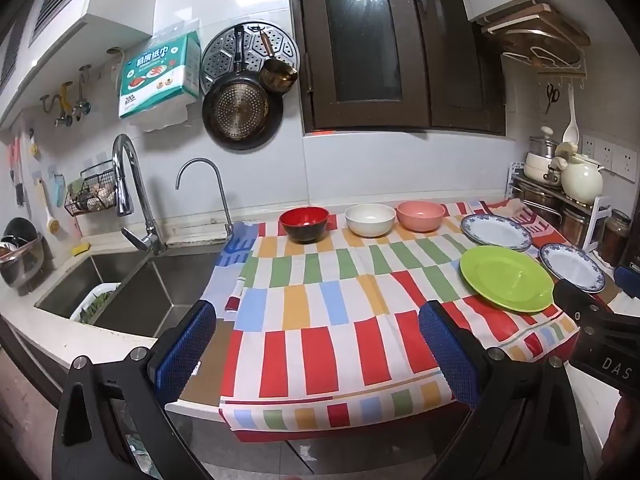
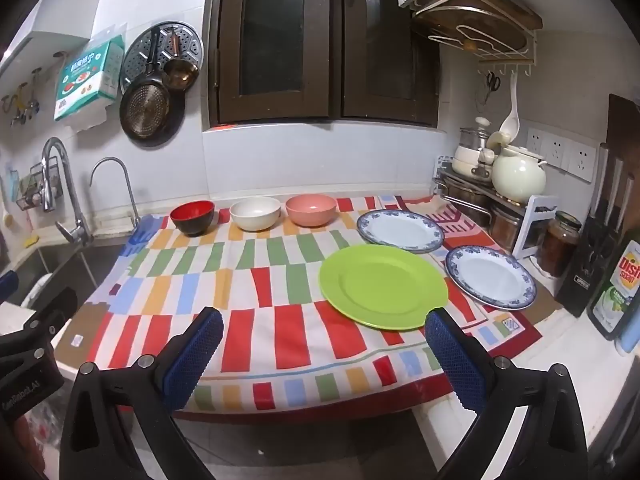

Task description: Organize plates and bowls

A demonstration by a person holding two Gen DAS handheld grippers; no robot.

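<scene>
On a striped cloth lie three bowls in a back row: red-and-black bowl (image 1: 304, 224) (image 2: 193, 217), white bowl (image 1: 370, 219) (image 2: 255, 213), pink bowl (image 1: 421, 215) (image 2: 311, 209). To the right lie a green plate (image 1: 507, 278) (image 2: 383, 285) and two blue-rimmed white plates, one behind it (image 1: 496, 232) (image 2: 400, 230) and one at the far right (image 1: 572, 266) (image 2: 490, 276). My left gripper (image 1: 318, 344) is open and empty above the cloth's front edge. My right gripper (image 2: 324, 350) is open and empty, just in front of the green plate.
A sink (image 1: 132, 288) with two taps lies left of the cloth. Pans (image 1: 240, 108) hang on the back wall. A rack with pots and a kettle (image 2: 518, 174), jars, a knife block (image 2: 596, 248) and a dish soap bottle (image 2: 618, 284) crowd the right side.
</scene>
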